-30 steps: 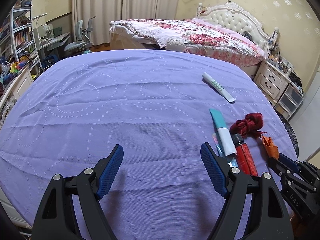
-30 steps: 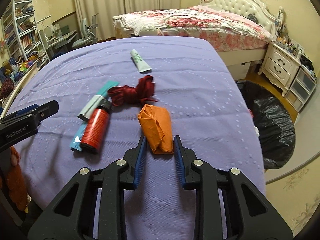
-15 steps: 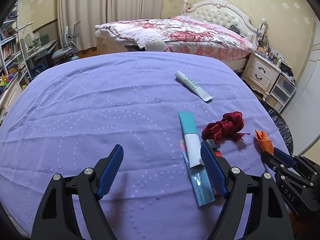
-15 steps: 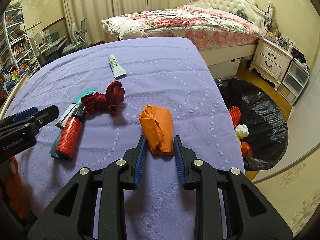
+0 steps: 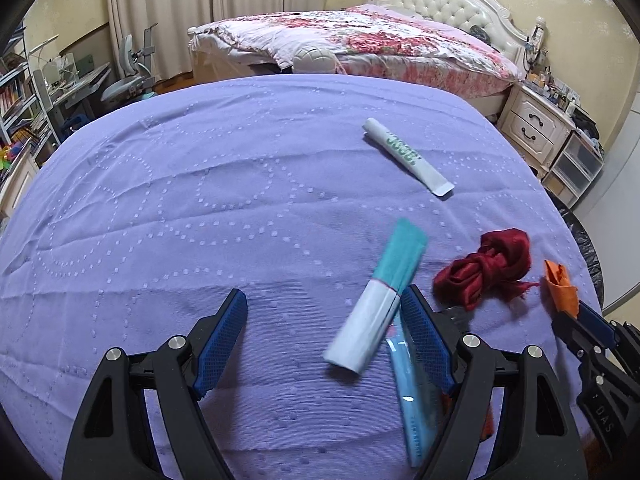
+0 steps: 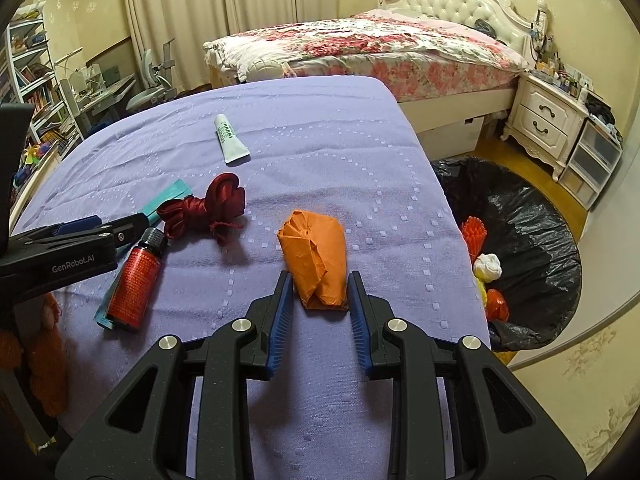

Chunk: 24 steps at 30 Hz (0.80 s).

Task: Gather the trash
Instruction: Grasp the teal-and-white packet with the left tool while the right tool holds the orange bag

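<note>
My right gripper (image 6: 320, 302) is shut on a crumpled orange paper wad (image 6: 316, 256) and holds it over the purple bedspread (image 6: 320, 128). The wad also shows in the left wrist view (image 5: 560, 286). My left gripper (image 5: 322, 320) is open and empty, above a teal and white wrapper (image 5: 380, 300) and a light blue strip (image 5: 412, 392). A red bottle (image 6: 136, 280), a dark red knotted ribbon (image 6: 208, 208) and a white tube (image 6: 229, 139) lie on the spread. The left gripper's jaw (image 6: 76, 236) hangs over the bottle.
A black trash bag (image 6: 532, 240) stands open on the floor right of the bed edge, with red, white and yellow trash inside. A floral bed (image 6: 360, 48) and white nightstand (image 6: 548, 124) are behind. Shelves and a desk (image 6: 48, 92) stand at left.
My left gripper has moved right, over the teal wrapper and light blue strip. My right gripper has lifted the orange wad and carried it right, toward the bed edge and the trash bag.
</note>
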Tool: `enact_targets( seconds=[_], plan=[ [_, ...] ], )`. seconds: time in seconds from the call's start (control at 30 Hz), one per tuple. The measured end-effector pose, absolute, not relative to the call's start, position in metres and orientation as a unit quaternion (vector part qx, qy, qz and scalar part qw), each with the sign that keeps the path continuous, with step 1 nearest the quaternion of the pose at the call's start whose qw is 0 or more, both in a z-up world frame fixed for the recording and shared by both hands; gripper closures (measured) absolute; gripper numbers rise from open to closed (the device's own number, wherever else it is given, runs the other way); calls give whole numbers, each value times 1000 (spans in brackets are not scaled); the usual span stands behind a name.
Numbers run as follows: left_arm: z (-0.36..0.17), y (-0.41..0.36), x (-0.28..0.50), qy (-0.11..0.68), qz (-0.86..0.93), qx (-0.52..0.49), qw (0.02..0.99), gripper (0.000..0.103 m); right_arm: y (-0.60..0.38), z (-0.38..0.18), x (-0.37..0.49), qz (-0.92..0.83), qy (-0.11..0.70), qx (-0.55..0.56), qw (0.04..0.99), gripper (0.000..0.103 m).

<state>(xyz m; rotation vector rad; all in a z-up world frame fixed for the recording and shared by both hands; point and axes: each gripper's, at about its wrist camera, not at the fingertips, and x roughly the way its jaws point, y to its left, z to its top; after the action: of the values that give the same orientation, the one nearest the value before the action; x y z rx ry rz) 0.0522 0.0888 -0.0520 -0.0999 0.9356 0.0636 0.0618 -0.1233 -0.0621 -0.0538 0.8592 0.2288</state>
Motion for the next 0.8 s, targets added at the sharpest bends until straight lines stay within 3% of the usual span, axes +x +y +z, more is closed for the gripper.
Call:
enact_targets(
  seconds=[0.5,0.63,0.8],
  plan=[
    [-50,84,65,438,5,13,899,26,-123,-62,63,109,415,-29,903,75],
    [-53,83,66,447,-17,15,894,40,-123,-61,64,109,415,-29,903,75],
    [-52,77,61,438,-22,29,898,67,-123,-61,63,109,415,-28,903,75]
  ],
)
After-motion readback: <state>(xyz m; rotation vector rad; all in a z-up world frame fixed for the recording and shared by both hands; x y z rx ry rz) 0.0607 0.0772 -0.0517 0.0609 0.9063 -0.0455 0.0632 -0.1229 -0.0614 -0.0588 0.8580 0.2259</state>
